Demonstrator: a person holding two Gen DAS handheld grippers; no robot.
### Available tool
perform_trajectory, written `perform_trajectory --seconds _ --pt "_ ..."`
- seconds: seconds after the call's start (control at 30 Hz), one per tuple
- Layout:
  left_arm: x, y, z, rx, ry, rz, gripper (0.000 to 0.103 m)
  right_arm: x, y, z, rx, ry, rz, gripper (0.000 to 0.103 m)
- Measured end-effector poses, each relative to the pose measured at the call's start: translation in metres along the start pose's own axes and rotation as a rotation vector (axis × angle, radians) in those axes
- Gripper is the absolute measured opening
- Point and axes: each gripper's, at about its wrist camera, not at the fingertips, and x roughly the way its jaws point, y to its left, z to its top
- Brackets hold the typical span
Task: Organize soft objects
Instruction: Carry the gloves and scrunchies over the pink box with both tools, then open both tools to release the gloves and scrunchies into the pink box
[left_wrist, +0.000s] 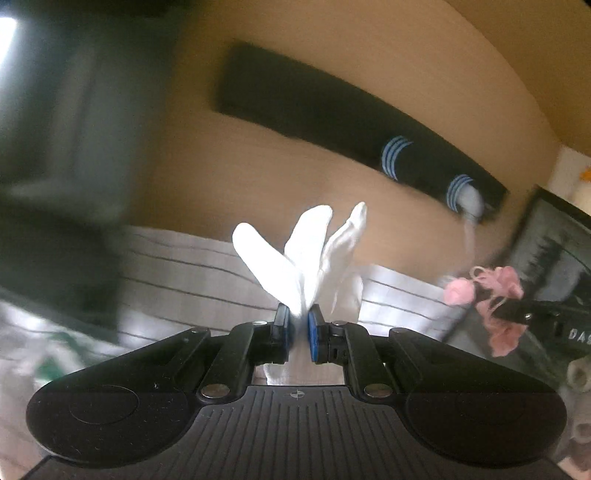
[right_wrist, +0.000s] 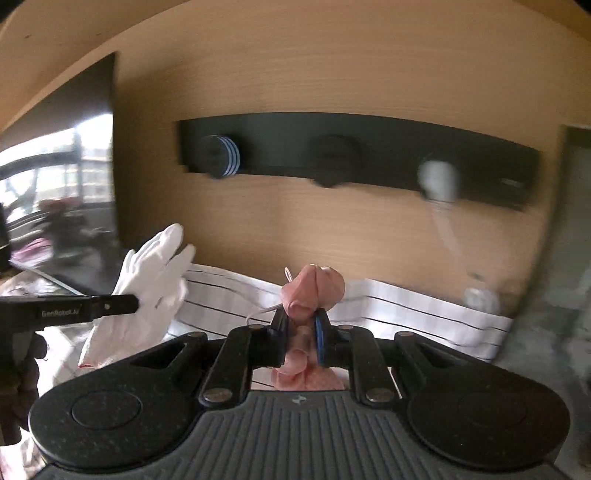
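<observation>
My left gripper (left_wrist: 300, 317) is shut on a white glove (left_wrist: 310, 254), whose fingers stick up above the jaws. The same glove (right_wrist: 155, 284) and the left gripper (right_wrist: 133, 304) show at the left of the right wrist view. My right gripper (right_wrist: 300, 319) is shut on a pink knitted item (right_wrist: 314, 288), with more of it hanging below the jaws. That pink item (left_wrist: 495, 295) and the right gripper (left_wrist: 506, 312) show at the right of the left wrist view. Both are held up in front of a black wall rack with round pegs (right_wrist: 332, 155).
A white cloth with thin dark stripes (right_wrist: 406, 306) lies below, against the wooden wall (right_wrist: 332, 66). A pale item hangs from the rack's right peg (right_wrist: 437, 181). A dark glossy panel (right_wrist: 74, 184) stands at the left. A framed picture (left_wrist: 554, 240) leans at the right.
</observation>
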Motion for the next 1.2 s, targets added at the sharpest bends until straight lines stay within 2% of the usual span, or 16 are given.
perform_trajectory --seconds 0.03,0.17,0.3,0.37,0.47,0.53,0.6,0.73,0.93,1.03,1.2 --pt "0.013 -0.013 -0.003 0.009 0.024 -0.026 0.013 -0.006 -0.017 -0.005 0.017 0.002 -0.020 0.014" --pt "0.059 -0.056 -0.015 0.042 0.104 -0.081 0.013 -0.006 -0.046 -0.020 0.089 0.034 -0.057 0.015" --pt "0.103 -0.074 -0.032 -0.031 0.196 -0.107 0.013 -0.002 -0.071 -0.042 0.144 0.085 -0.065 0.015" --pt "0.124 -0.080 -0.038 -0.062 0.268 -0.096 0.020 0.003 -0.077 -0.054 0.160 0.112 -0.057 0.015" --pt "0.154 -0.082 -0.048 -0.069 0.385 -0.037 0.021 0.012 -0.080 -0.066 0.164 0.142 -0.046 0.015" --pt "0.157 -0.081 -0.053 -0.064 0.407 -0.023 0.021 0.019 -0.081 -0.068 0.167 0.156 -0.036 0.015" --pt "0.153 -0.079 -0.054 -0.067 0.389 -0.024 0.021 0.028 -0.081 -0.071 0.178 0.170 -0.021 0.015" --pt "0.127 -0.076 -0.041 -0.079 0.285 -0.033 0.021 0.055 -0.078 -0.074 0.208 0.214 0.042 0.015" --pt "0.063 -0.067 -0.024 -0.026 0.164 -0.004 0.021 0.107 -0.053 -0.080 0.267 0.313 0.176 0.015" --pt "0.034 -0.049 -0.028 -0.018 0.126 0.056 0.021 0.137 -0.037 -0.087 0.254 0.380 0.190 0.015" --pt "-0.010 0.002 -0.050 -0.032 0.116 0.228 0.021 0.176 -0.018 -0.106 0.205 0.490 0.118 0.015"
